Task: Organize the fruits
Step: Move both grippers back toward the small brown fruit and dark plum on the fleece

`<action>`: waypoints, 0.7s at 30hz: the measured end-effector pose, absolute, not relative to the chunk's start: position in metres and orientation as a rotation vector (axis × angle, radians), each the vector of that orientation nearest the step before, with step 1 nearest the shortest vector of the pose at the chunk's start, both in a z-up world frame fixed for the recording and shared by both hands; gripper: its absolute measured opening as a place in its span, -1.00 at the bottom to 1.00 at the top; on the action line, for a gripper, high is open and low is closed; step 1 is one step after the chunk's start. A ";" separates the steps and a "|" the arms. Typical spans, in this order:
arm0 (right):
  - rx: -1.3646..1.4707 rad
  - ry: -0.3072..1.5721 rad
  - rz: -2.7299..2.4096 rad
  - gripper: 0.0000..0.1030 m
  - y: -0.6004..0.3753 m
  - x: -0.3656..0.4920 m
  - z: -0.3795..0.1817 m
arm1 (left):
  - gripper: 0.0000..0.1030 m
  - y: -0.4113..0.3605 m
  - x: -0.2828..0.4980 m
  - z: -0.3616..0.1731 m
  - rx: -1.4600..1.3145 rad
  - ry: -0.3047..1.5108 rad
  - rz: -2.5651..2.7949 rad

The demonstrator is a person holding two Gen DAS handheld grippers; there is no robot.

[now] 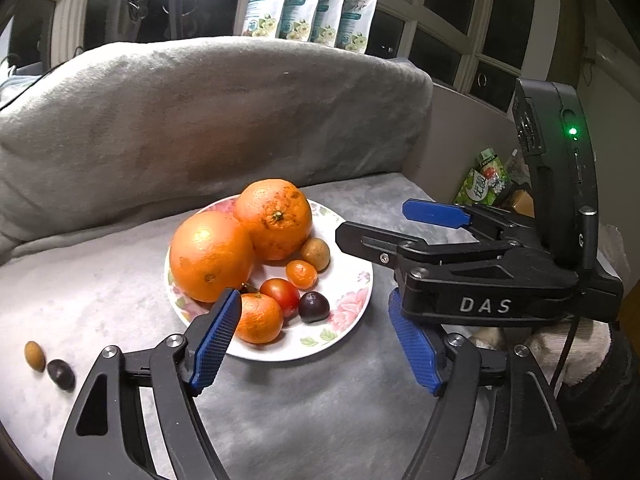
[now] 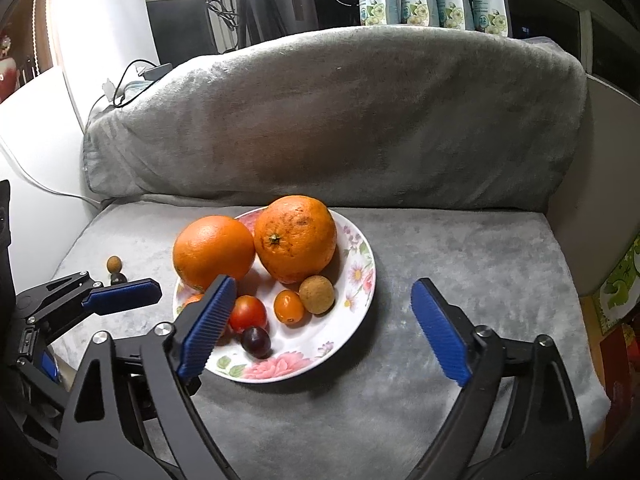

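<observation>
A floral white plate [image 1: 352, 280] [image 2: 360, 276] on the grey cushion holds two large oranges [image 1: 210, 256] [image 2: 296, 238], a small mandarin [image 1: 260, 318], a red tomato [image 1: 282, 294] [image 2: 248, 312], a kumquat [image 1: 301, 274] [image 2: 289, 306], a brown longan [image 1: 316, 254] [image 2: 317, 294] and a dark grape [image 1: 314, 307] [image 2: 256, 342]. A brown fruit [image 1: 34, 356] [image 2: 114, 264] and a dark fruit [image 1: 61, 374] [image 2: 119, 279] lie on the cushion left of the plate. My left gripper [image 1: 316, 340] is open and empty at the plate's near edge. My right gripper [image 2: 324, 328] is open and empty over the plate's near side; it shows in the left wrist view [image 1: 400, 228].
A grey back cushion [image 1: 208, 120] [image 2: 340, 120] rises behind the plate. White packets [image 1: 312, 4] stand on the sill behind it. Green packaging [image 1: 484, 180] lies off the cushion's right edge. A cable and white surface [image 2: 36, 140] lie to the left.
</observation>
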State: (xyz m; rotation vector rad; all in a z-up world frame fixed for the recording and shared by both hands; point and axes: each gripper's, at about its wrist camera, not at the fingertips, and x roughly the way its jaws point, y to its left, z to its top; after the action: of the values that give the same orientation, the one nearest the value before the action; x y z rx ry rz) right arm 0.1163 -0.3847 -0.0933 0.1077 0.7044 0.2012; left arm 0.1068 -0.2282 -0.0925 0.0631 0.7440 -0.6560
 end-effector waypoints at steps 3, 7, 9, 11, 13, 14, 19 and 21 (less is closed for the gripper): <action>0.105 0.712 0.211 0.80 -0.382 0.115 -0.092 | 0.48 -0.227 0.105 -0.091 0.067 0.741 -0.654; 0.101 0.714 0.208 0.80 -0.378 0.112 -0.091 | 0.49 -0.226 0.104 -0.090 0.068 0.740 -0.651; 0.098 0.713 0.209 0.81 -0.377 0.111 -0.090 | 0.48 -0.224 0.102 -0.088 0.069 0.734 -0.650; 0.094 0.710 0.206 0.81 -0.376 0.109 -0.088 | 0.49 -0.223 0.100 -0.087 0.068 0.731 -0.649; 0.094 0.707 0.206 0.81 -0.374 0.107 -0.087 | 0.49 -0.221 0.097 -0.085 0.066 0.726 -0.650; 0.094 0.705 0.205 0.81 -0.374 0.105 -0.086 | 0.49 -0.220 0.096 -0.084 0.065 0.724 -0.650; 0.094 0.693 0.194 0.94 -0.371 0.099 -0.082 | 0.49 -0.213 0.088 -0.080 0.056 0.711 -0.647; 0.094 0.684 0.190 0.97 -0.369 0.097 -0.080 | 0.49 -0.210 0.086 -0.077 0.052 0.704 -0.646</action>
State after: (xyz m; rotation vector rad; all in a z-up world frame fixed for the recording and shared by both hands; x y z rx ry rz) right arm 0.0966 -0.3690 -0.0797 0.0938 0.6843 0.1904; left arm 0.0861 -0.2099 -0.0774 0.0517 0.7043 -0.6458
